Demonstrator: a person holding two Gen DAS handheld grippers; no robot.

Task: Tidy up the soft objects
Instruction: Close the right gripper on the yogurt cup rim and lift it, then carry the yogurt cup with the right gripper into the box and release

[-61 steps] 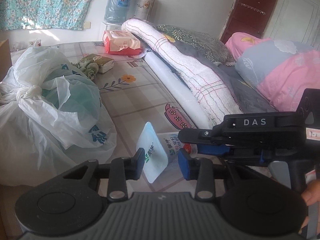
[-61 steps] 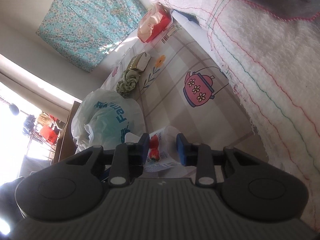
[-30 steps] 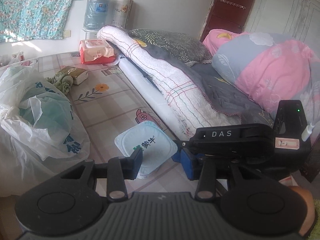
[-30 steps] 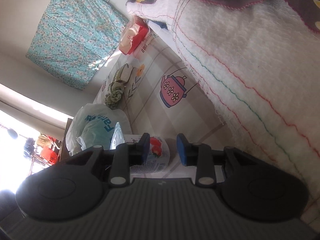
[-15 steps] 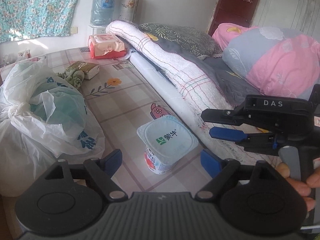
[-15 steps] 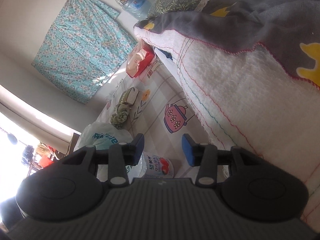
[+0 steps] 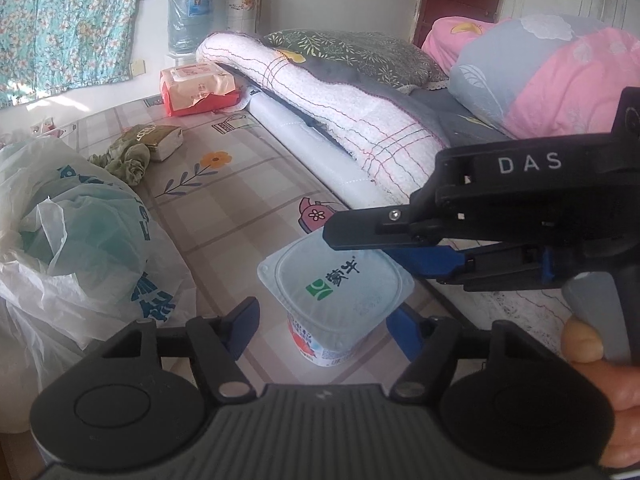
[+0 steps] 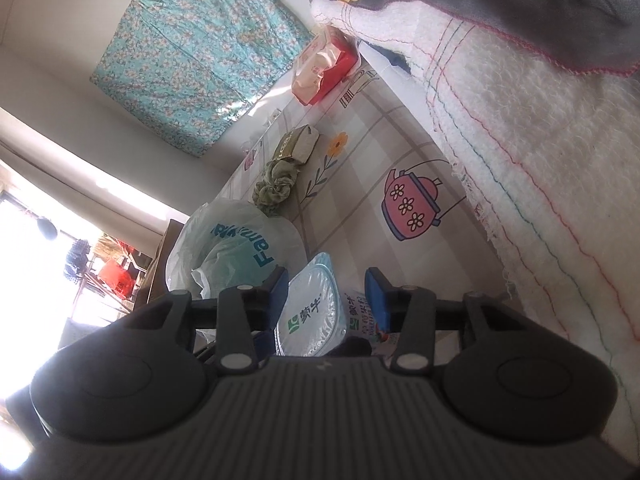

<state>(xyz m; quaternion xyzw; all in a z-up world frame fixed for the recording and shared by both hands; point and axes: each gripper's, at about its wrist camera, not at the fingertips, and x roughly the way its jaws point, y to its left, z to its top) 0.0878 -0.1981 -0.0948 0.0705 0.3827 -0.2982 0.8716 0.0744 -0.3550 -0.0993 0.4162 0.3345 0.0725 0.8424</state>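
yogurt cup [image 7: 336, 292] upright between left gripper [image 7: 320, 324] fingers, closing, no contact; right gripper [image 8: 326, 298] fingers narrowing around lid.

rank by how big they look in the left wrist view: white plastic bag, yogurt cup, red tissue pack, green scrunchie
1. white plastic bag
2. yogurt cup, though it sits nearest the camera, which inflates it
3. red tissue pack, farther off, so its true rank against the cup is unsure
4. green scrunchie

Pale-blue-lidded yogurt cup [image 7: 335, 280]; teal floral curtain [image 7: 68, 20]; checked, teapot-printed mat [image 7: 240, 200]
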